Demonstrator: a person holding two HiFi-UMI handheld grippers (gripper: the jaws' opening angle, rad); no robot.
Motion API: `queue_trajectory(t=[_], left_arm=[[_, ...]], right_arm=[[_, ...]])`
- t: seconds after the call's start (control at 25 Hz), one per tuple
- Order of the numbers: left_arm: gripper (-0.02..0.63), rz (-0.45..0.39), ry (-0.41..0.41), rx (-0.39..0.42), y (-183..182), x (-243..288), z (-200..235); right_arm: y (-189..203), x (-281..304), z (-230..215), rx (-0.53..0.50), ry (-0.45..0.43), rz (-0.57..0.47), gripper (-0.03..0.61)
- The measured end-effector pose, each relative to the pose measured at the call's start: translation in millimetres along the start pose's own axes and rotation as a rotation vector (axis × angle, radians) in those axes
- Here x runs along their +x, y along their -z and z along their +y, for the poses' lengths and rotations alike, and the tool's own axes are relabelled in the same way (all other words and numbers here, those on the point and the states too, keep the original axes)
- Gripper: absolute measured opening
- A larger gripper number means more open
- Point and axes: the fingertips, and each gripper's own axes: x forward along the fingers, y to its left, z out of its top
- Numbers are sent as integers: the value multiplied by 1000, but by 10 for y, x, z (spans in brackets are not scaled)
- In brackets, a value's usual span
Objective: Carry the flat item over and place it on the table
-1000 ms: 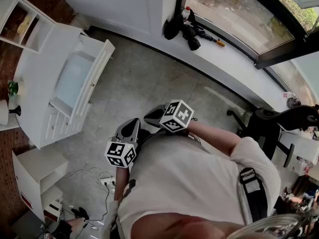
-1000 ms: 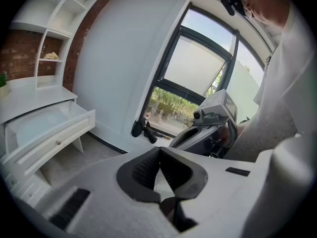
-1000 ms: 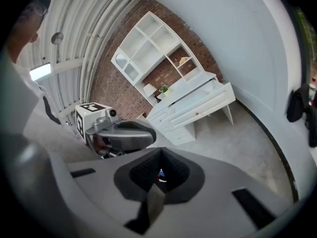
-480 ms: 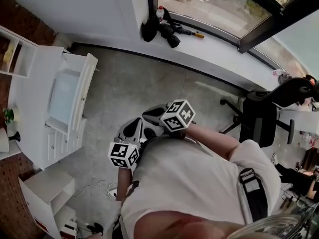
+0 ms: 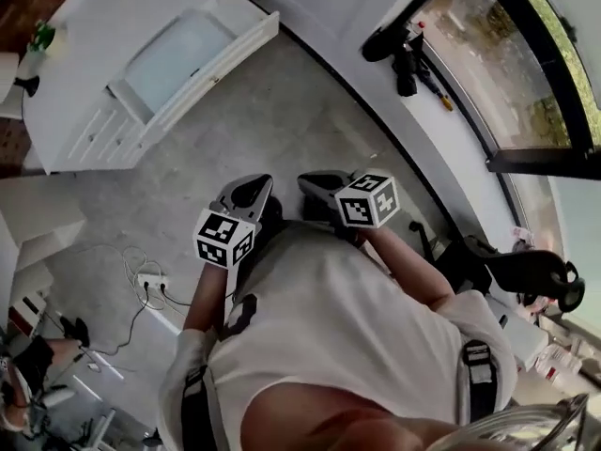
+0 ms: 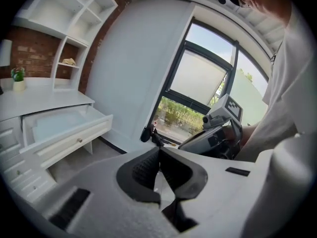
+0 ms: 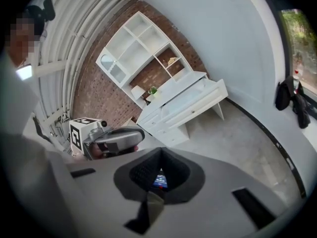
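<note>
Both grippers are held side by side close to the person's chest, above the grey floor. In the head view my left gripper [image 5: 246, 194] is shut and so is my right gripper [image 5: 324, 184]. The left gripper view shows the left gripper [image 6: 159, 150] with its dark pads pressed together and nothing between them. My right gripper [image 7: 161, 153] also has its pads together; a small blue patch shows deep in the gap, and I cannot tell what it is. No flat item shows in either grip. The white desk [image 5: 178, 54] with its open drawer stands ahead.
Dark tools and a bag lie on the window sill [image 5: 404, 50]. A black office chair [image 5: 516, 271] stands at the right. A power strip with cables [image 5: 150, 285] lies on the floor at the left. White shelves [image 7: 143, 53] rise over the desk against a brick wall.
The head view has swung: the desk went from the left edge to the top left, the window to the right. Both grippers stay shut and close together at the chest.
</note>
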Motion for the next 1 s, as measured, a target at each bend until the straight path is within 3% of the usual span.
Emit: queue_trajectory(t=[0.16,0.4,0.56,0.76,1.0], left_arm=[[20,-62,-38,-96,59,-325,307],[20,-49,-133,-179,136,-330,507],[20,-48,-175,-164,-82,-151,647],[20,-36,-232,-44,-510,-174,920],[20,21,-427,-104,-375,-578,1306]], right_arm=[[-25,320,135,-10,-4,50,11],[-196,560,147,-78,-71,126,11],[-539,625,-55,-42,-119,113,11],[-990,672,-231,-26,-207,98,11],[-1173,687,-346,-84,-297,145,11]])
